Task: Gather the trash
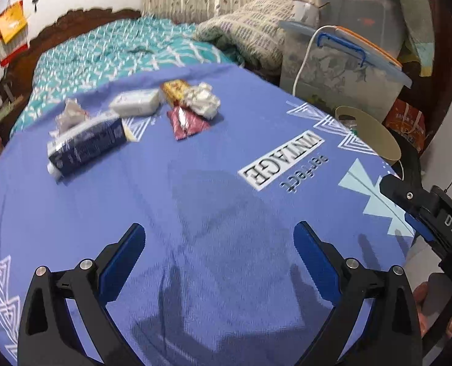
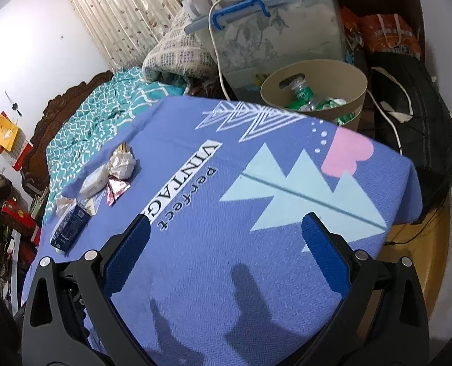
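**Both grippers open above the cloth, trash clustered at upper left**

The left gripper (image 1: 218, 244) hung over the blue tablecloth (image 1: 226, 183) with its jaws wide apart and nothing between them. The right gripper (image 2: 226, 238) likewise had its jaws spread, empty, over the cloth's mountain print.

In the left wrist view the trash lay in the upper left of the frame: a dark blue carton (image 1: 85, 146) on its side, a crumpled tissue (image 1: 70, 116) just behind it, a white packet (image 1: 135, 102), a red wrapper (image 1: 186, 122), a yellow-red box (image 1: 174, 90) and a crumpled white paper ball (image 1: 203, 99), the last four close together.

In the right wrist view a tan bin (image 2: 314, 91) stood past the cloth's far edge, upper right of centre, with green-labelled bottles (image 2: 302, 94) inside.
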A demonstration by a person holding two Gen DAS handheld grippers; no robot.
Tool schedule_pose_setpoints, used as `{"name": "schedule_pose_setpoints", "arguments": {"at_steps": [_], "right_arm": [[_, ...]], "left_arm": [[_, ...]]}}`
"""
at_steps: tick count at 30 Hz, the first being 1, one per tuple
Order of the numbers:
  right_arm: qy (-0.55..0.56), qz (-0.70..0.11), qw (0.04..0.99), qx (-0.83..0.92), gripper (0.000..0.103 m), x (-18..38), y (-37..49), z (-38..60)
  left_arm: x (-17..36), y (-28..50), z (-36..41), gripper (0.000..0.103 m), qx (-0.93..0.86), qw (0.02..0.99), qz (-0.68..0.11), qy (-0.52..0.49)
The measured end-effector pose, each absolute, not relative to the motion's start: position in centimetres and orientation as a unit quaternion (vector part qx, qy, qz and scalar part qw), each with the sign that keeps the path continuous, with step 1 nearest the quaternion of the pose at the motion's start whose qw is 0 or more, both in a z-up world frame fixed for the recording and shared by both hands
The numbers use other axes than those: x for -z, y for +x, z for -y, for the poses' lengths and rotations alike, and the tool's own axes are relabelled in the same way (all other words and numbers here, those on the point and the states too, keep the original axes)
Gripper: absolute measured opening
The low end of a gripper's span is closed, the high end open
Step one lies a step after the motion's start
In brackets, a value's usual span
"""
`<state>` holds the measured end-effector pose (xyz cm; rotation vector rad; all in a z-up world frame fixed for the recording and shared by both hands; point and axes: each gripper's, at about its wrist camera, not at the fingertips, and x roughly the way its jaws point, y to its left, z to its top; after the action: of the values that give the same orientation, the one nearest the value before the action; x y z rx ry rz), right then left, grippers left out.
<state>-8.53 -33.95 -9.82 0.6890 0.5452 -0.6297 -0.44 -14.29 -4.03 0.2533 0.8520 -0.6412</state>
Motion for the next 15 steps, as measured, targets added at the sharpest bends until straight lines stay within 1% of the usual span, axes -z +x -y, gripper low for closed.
{"name": "schedule_pose_setpoints", "arguments": {"at_steps": [7,13,15], "right_arm": [[0.323,-0.307,0.851,0.278,0.098,11.8,-7.1,33.4],[0.312,-0.332,0.849,0.266,0.100,12.7,-6.2,33.0],[0.302,-0.336,0.851,0.267,0.100,12.7,-6.0,32.8]], "left_arm": [[6.5,1.2,13.0,0.094,0.265,0.846,-0.451,0.107],[8.1,2.2,11.9,0.094,0.249,0.837,-0.477,0.098],[8.3,2.1,11.8,0.094,0.245,0.840,-0.472,0.106]]}}
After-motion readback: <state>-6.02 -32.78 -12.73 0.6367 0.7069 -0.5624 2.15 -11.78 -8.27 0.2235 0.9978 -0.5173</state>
